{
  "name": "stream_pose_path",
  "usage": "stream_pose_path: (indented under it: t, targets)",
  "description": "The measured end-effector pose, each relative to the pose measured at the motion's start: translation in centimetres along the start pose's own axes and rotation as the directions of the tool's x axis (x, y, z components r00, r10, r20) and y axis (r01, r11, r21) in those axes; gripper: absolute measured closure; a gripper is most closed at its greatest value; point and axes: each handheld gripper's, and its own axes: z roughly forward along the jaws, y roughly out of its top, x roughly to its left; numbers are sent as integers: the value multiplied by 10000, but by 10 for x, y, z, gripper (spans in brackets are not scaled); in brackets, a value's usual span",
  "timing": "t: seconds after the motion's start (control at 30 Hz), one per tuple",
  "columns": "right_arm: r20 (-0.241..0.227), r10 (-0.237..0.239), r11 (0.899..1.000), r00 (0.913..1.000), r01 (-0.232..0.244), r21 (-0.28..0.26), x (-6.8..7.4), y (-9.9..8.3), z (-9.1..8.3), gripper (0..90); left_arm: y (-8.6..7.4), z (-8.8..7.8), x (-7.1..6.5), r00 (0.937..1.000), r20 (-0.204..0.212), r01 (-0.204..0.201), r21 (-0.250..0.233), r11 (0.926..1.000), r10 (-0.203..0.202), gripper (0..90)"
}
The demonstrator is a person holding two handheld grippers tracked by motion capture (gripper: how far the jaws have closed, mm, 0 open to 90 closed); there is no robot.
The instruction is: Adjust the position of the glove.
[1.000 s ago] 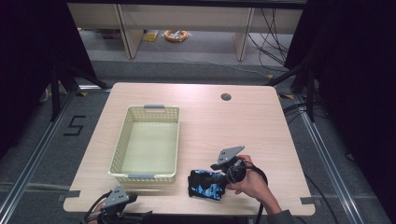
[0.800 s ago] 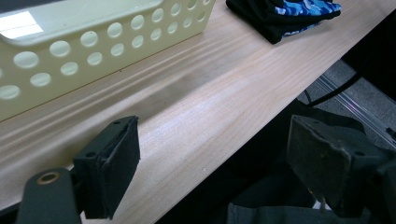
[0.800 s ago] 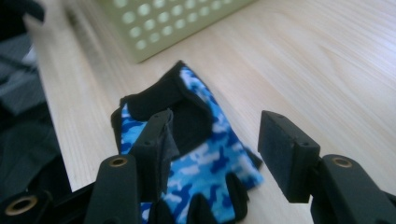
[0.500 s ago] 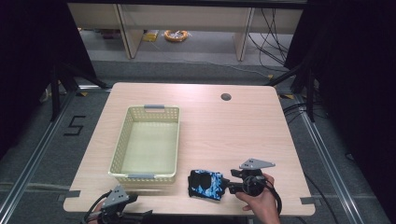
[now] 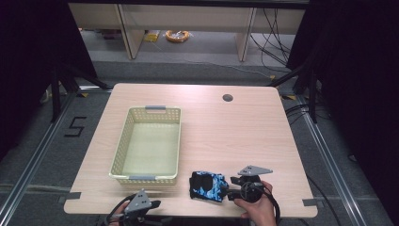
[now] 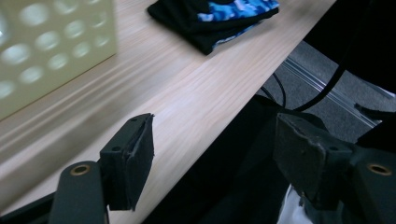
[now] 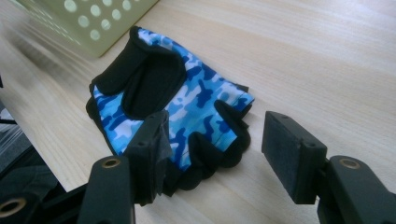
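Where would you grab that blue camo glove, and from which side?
Probably by the short finger end of the glove, coming low from the right tool side: it lies flat, and those black-edged finger stubs already sit between the open jaws, offering a thin edge to pinch.

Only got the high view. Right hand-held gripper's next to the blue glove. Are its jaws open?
Observer: Yes. In the right gripper view the right hand-held gripper stands open, its jaws on either side of the finger end of the blue camouflage glove.
Operator: Anything gripped yet?
Observer: No. The glove lies flat on the table, palm pad up, fingerless.
Operator: Left one?
Observer: The left hand-held gripper is open over the table's near edge, nothing between its jaws. The basket is up and left in its view.
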Motion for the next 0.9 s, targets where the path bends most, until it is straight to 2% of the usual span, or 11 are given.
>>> stream_pose_path:
  t: [0.1, 0.13, 0.2, 0.27, 0.33, 0.53, 0.57, 0.6, 0.63, 0.77, 0.9]
  targets:
    - [193, 155, 9998, 9997, -157, 95, 0, -1, 2, 404, 9, 10, -4, 9996, 120, -246, -33, 9997, 246, 295]
    - [-95, 106, 9999, 9999, -106, 69, -2, -1, 5, 401, 11, 13, -5, 9999, 129, -96, -26, 10000, 96, 297]
    - [216, 78, 9999, 9997, -80, 93, -2, -2, 5, 399, 17, 19, -4, 9996, 119, -236, -51, 9997, 237, 312]
    - [-1, 135, 9999, 9999, -135, 93, -3, -1, 8, 396, 21, 24, -5, 9997, 54, -223, 86, 9997, 223, 312]
    - [233, 266, 9992, 9994, -273, 297, -1, 0, 7, 395, 25, 28, -5, 9992, 57, -397, 158, 9991, 396, 316]
    - [219, -94, 9997, 9997, 89, 231, -1, 2, 13, 394, 34, 45, -11, 9976, 35, -697, 267, 9972, 697, 316]
    - [210, -81, 9993, 9997, 74, 369, 1, 2, 14, 394, 36, 46, -10, 9949, -16, -1003, 479, 9938, 1005, 315]
    - [165, -294, 9993, 9994, 290, 233, 0, 2, 16, 394, 37, 48, -10, 9950, -144, -977, 494, 9940, 985, 314]
    - [243, -97, 9989, 9997, 85, 471, 2, 2, 15, 394, 39, 49, -10, 9925, -166, -1205, 516, 9914, 1215, 313]
    - [313, -216, 9996, 9993, 211, 172, 3, 1, 20, 399, 44, 55, -9, 9917, -224, -1249, 561, 9906, 1264, 307]
    - [347, -625, 9959, 9974, 600, 675, 3, 3, 20, 412, 45, 60, -7, 9936, -372, -1042, 636, 9925, 1067, 300]
